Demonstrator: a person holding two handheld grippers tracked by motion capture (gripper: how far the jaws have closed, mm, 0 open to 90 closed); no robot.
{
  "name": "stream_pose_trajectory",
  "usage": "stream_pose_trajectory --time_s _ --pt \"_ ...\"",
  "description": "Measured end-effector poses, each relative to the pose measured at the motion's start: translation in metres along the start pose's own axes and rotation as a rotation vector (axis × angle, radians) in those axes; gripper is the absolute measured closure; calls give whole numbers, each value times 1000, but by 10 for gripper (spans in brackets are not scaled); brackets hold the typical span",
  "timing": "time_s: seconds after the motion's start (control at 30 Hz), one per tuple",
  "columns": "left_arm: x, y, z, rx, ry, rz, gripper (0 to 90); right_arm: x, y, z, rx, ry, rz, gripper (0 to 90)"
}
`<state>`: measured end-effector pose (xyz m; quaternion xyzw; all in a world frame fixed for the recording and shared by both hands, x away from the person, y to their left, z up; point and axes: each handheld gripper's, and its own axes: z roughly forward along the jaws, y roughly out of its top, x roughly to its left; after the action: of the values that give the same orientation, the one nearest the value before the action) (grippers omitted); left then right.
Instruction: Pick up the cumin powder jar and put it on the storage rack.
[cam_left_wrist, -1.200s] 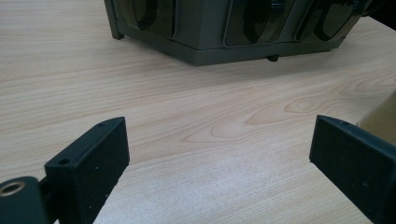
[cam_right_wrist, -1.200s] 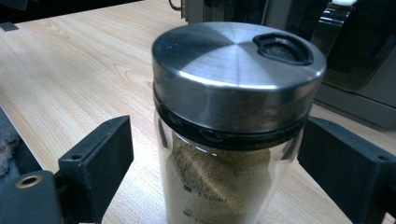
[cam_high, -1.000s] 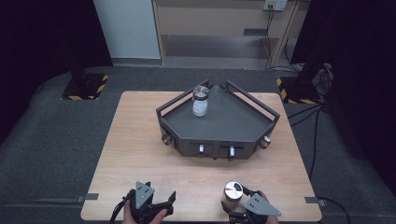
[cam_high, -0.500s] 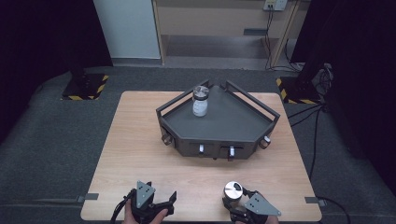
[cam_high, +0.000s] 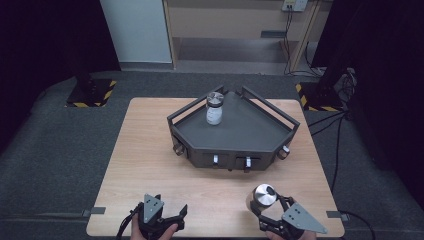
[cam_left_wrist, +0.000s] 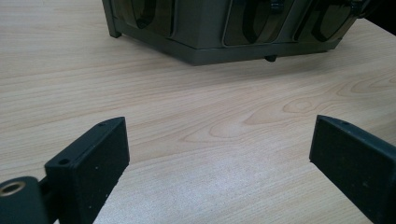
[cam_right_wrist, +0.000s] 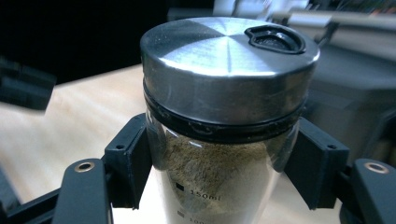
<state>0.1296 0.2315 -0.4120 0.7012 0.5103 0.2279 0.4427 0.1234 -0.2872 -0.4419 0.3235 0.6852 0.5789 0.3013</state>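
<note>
A glass spice jar (cam_right_wrist: 219, 182) with a brushed metal lid (cam_high: 263, 195) and brownish powder inside is clamped between the jaws of my right gripper (cam_high: 267, 212) near the table's front right edge. A second jar (cam_high: 215, 108) with a metal lid and white contents stands upright at the back of the dark grey tray (cam_high: 250, 132). My left gripper (cam_high: 172, 215) rests low near the front left edge, open, with bare wood between its jaws (cam_left_wrist: 219, 154). The front wall of the tray (cam_left_wrist: 224, 28) lies ahead of it in the left gripper view.
The tray has raised rails and small knobs (cam_high: 215, 160) along its front face. The wooden table (cam_high: 145, 150) has open room left of the tray and along the front. Black-yellow floor bases (cam_high: 92, 92) stand beyond the table's far corners.
The right gripper with its jar has shifted slightly; the left gripper and the tray's jar stay where they were.
</note>
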Motion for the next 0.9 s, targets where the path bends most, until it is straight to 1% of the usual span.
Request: stream_pose_trajectory --time_s 0.07,0.17,0.3,0.4,0.5,0.63,0.9 --pt "0 0 0 0 -3 2 39 -1 6 -8 -26 -29 -9 308" --pt "0 0 0 0 -7 2 39 -3 9 -14 -42 -56 -9 308" --pt "0 0 -1 -2 -5 1 39 -5 10 -17 -41 -77 -4 308" --pt "1 0 -1 -1 -3 -1 39 -5 11 -17 -43 -80 -4 308" --pt "1 0 0 3 -5 -9 39 -5 13 -17 -47 -78 -19 308" --pt "1 0 0 2 -3 -8 39 -5 18 -17 -52 -80 -28 308" --pt "0 -1 0 2 -5 -2 38 -10 38 -6 -87 -123 -42 308"
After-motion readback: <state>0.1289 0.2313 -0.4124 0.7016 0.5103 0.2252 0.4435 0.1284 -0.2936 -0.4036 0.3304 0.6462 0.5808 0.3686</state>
